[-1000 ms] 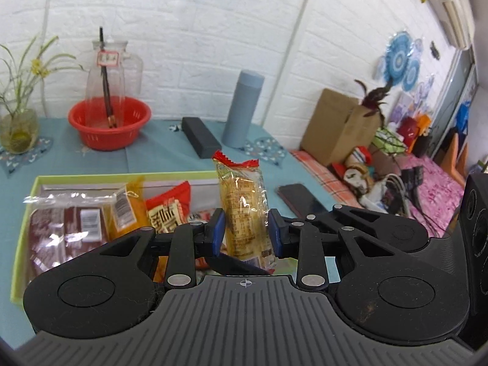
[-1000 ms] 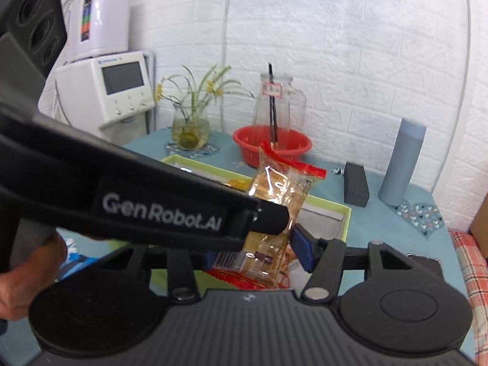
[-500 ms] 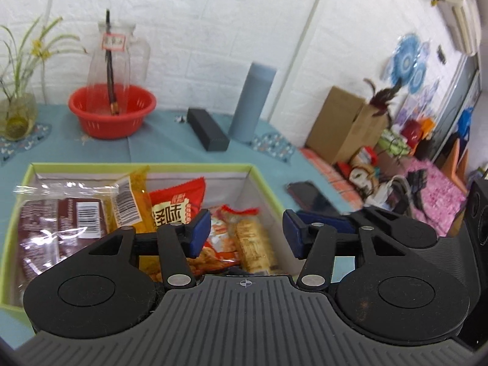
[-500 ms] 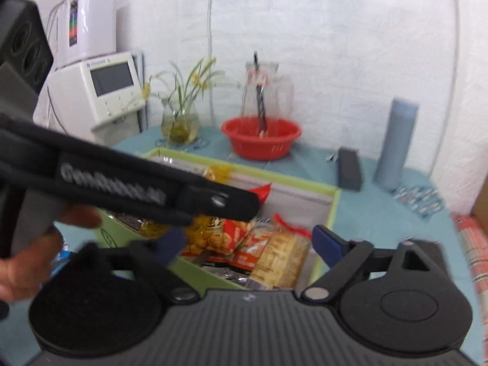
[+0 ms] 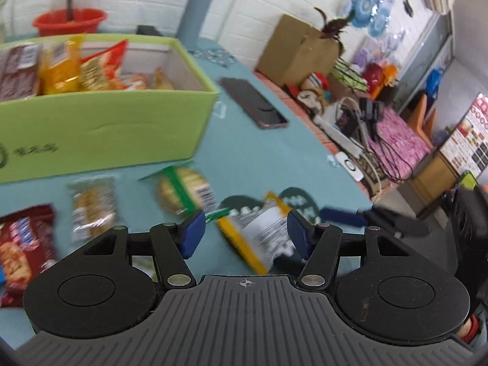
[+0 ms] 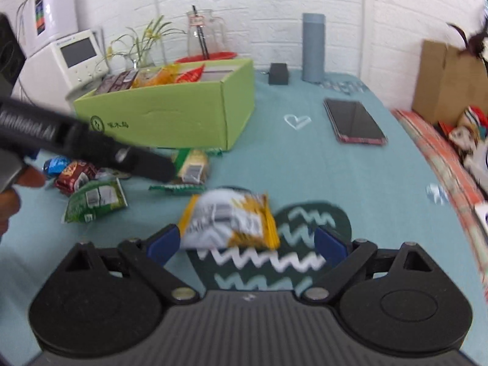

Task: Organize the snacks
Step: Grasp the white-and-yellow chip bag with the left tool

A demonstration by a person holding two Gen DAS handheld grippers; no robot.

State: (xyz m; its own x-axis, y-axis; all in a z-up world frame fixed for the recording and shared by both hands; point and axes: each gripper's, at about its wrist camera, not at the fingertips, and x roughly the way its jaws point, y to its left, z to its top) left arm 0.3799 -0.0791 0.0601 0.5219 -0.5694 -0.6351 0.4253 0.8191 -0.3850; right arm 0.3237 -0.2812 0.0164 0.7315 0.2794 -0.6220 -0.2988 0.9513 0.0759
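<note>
A green box [image 5: 100, 122] [image 6: 170, 116] holds several snack packs. Loose packs lie on the teal table in front of it: a yellow-and-white pack [image 5: 262, 235] [image 6: 228, 219], a green-striped biscuit pack [image 5: 183, 192] [image 6: 192, 167], a clear cracker pack [image 5: 91, 207], a red pack [image 5: 21, 244] [image 6: 76, 174] and a green pack [image 6: 94, 198]. My left gripper [image 5: 245, 235] is open and empty, low over the yellow-and-white pack. My right gripper [image 6: 244, 244] is open and empty, just behind the same pack. The left gripper's body crosses the right wrist view [image 6: 76, 146].
A dark green mat with white zigzags [image 6: 286, 244] lies under the yellow pack. A phone [image 5: 253, 103] [image 6: 353, 122] lies right of the box. A grey cylinder [image 6: 312, 47], black case [image 6: 278, 73], red bowl [image 5: 70, 21] and cardboard box [image 5: 299, 48] stand farther back. The table edge runs along the right.
The left gripper let go of the cracker pack into the box. Both grippers then drew back and dropped to the loose packs in front of the box. The views are blurred by motion.
</note>
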